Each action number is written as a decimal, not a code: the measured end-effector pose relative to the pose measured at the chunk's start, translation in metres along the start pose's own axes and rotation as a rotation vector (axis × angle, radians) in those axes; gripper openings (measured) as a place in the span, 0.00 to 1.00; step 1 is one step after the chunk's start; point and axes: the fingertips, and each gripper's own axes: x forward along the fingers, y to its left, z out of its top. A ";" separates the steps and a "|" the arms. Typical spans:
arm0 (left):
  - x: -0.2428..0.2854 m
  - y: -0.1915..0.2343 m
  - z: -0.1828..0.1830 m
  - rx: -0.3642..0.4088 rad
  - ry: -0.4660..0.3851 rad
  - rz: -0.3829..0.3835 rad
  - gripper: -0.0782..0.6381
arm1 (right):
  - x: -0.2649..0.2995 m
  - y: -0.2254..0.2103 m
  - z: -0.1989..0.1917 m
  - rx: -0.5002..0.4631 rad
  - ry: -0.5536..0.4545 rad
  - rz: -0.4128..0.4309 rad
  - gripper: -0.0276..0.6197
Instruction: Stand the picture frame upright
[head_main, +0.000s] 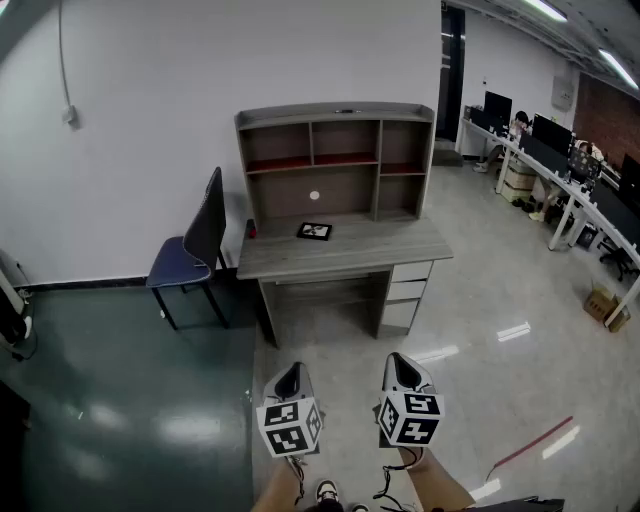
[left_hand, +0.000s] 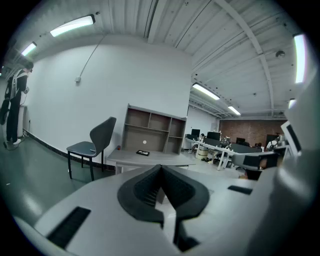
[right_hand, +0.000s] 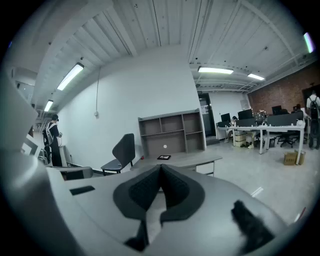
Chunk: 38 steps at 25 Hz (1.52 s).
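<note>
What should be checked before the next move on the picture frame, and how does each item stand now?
1. Picture frame found: ok, it is on the desk, in front of the shelves.
2. Frame upright: not ok, it lies flat.
3. Left gripper free: ok, jaws together, nothing between them.
4. Right gripper free: ok, jaws together, nothing between them.
5. Frame within reach: not ok, open floor separates both grippers from the desk.
6. Frame's back support: cannot tell, too small to see.
</note>
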 end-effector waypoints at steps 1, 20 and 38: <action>0.001 0.001 0.000 -0.003 0.003 -0.004 0.13 | 0.002 0.002 0.000 0.003 0.001 0.001 0.09; 0.063 0.060 0.024 -0.015 0.009 -0.047 0.13 | 0.075 0.029 0.015 0.048 -0.011 -0.020 0.09; 0.117 0.103 0.011 -0.065 0.061 -0.024 0.13 | 0.137 0.024 0.010 0.028 0.043 -0.055 0.09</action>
